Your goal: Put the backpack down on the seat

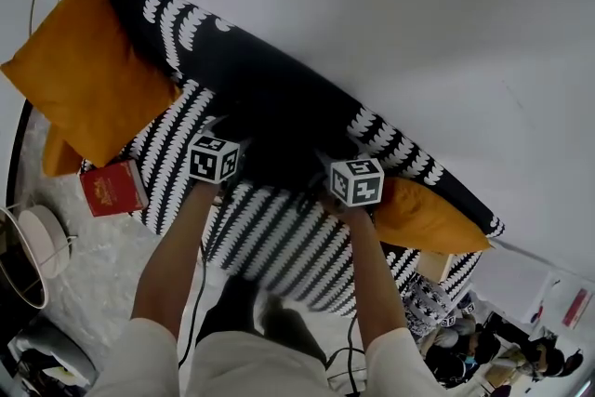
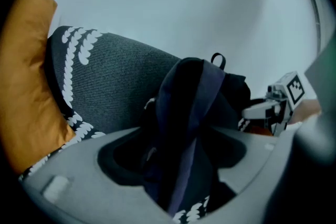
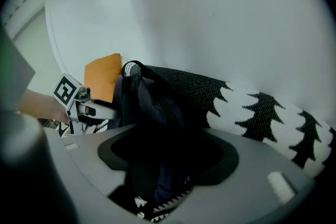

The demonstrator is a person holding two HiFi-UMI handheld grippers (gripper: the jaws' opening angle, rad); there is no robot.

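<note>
Backpack: one dark backpack (image 1: 279,144) stands on the striped seat (image 1: 279,246) of the sofa. It leans against the black backrest (image 1: 186,42), and a small carry loop (image 2: 218,60) shows at its top.
Left tool: the left tool (image 1: 216,153) has its jaws spread. A bluish strap (image 2: 197,113) runs through the gap, and the jaws do not press on it.
Right tool: the right tool (image 1: 353,177) also has its jaws spread, with dark backpack fabric lying loose between them.
Marker cubes: two, one on each tool, with black-and-white square patterns.
Cushions: two orange ones, a big cushion (image 1: 88,79) at the sofa's left end and a flatter one (image 1: 423,217) at its right end.
Book: one red book (image 1: 113,188) lies on the seat's left part. Its gold cover print is too small to read.
Sofa pattern: white leaf-like rows on black.
</note>
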